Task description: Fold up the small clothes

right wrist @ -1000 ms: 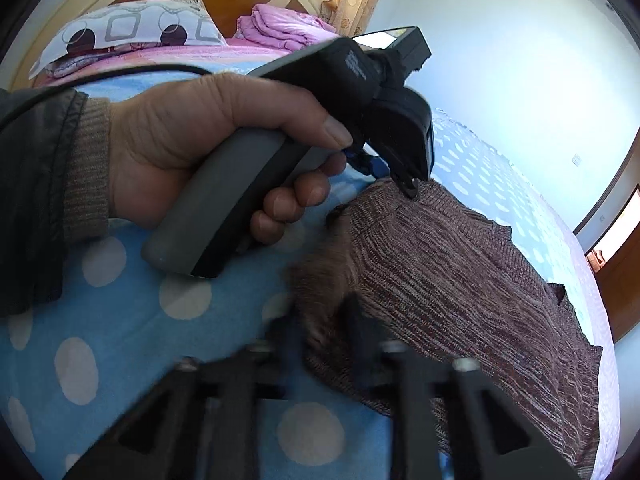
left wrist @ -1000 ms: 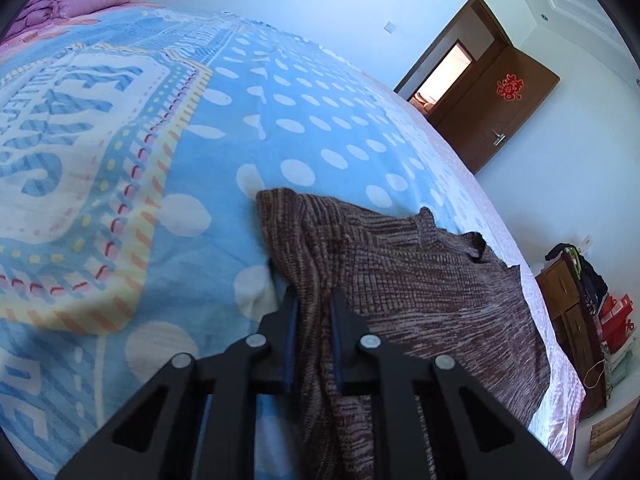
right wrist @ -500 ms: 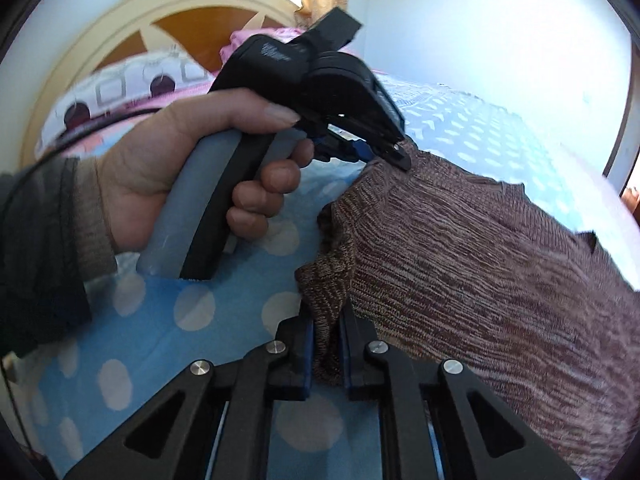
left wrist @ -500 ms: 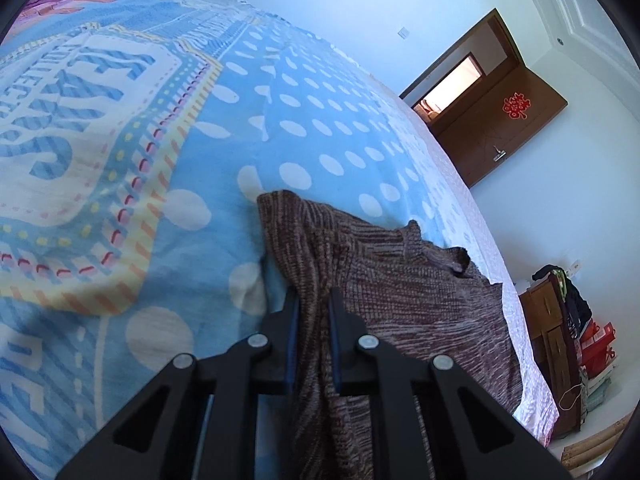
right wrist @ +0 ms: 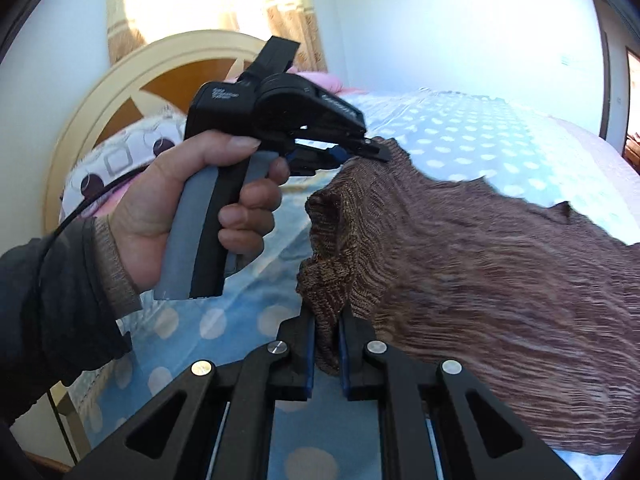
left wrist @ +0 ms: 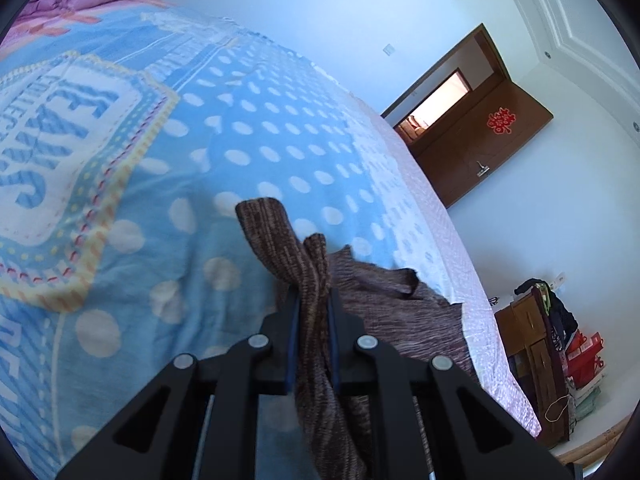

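The brown knit top (right wrist: 500, 280) looks soft, light and floppy, so the left gripper (left wrist: 313, 316) and right gripper (right wrist: 326, 336) each pinch its edge in tight jaws, low in both frames.

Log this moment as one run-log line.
step: lift edge for fold | left gripper: shut on brown knit garment | right gripper: shut on same edge | garment: near edge raised off bedspread, rest draped

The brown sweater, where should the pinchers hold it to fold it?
Along one edge, at its two ends, coming from the side. The sweater is thin, floppy knit, so pinched edges lift it evenly. Both the left gripper and the right gripper already hold that edge.
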`<act>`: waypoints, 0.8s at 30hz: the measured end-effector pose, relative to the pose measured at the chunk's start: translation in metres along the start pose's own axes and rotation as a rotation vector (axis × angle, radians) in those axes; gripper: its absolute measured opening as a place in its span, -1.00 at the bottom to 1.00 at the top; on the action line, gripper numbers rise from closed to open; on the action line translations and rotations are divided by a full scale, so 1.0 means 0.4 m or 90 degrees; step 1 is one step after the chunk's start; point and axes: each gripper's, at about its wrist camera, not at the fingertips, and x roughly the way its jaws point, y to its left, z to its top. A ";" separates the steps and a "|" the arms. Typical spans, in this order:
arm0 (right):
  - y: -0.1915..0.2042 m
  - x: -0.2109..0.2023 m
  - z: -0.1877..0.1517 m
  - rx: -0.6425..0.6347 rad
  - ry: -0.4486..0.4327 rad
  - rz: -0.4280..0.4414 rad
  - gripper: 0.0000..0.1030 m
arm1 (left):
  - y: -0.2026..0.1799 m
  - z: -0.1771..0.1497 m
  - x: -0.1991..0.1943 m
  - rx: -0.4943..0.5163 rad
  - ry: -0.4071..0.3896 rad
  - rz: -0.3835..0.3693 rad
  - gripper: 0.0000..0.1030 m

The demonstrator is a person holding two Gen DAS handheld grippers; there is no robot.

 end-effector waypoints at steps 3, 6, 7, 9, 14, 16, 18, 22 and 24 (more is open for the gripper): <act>-0.042 -0.035 0.008 0.031 -0.016 0.003 -0.84 | -0.054 0.002 0.007 0.012 -0.003 -0.012 -0.76; -0.087 -0.074 0.004 0.050 -0.032 -0.009 -0.84 | -0.117 0.005 0.016 0.032 -0.008 -0.021 -0.76; -0.099 -0.087 0.005 0.054 -0.037 -0.013 -0.84 | -0.129 0.005 0.019 0.035 -0.008 -0.025 -0.76; -0.124 -0.118 0.003 0.062 -0.048 -0.022 -0.84 | -0.160 0.006 0.030 0.046 -0.007 -0.027 -0.76; -0.164 -0.176 -0.004 0.089 -0.064 -0.030 -0.84 | -0.244 0.001 0.065 0.078 0.003 -0.038 -0.76; -0.181 -0.192 -0.012 0.096 -0.066 -0.031 -0.84 | -0.271 -0.001 0.077 0.090 0.008 -0.041 -0.76; -0.197 -0.207 -0.021 0.102 -0.066 -0.029 -0.84 | -0.300 -0.003 0.089 0.102 0.012 -0.046 -0.76; -0.240 -0.244 -0.037 0.124 -0.080 -0.032 -0.84 | -0.345 -0.011 0.113 0.120 0.022 -0.054 -0.76; -0.267 -0.267 -0.045 0.143 -0.095 -0.035 -0.85 | -0.368 -0.016 0.135 0.125 0.029 -0.059 -0.76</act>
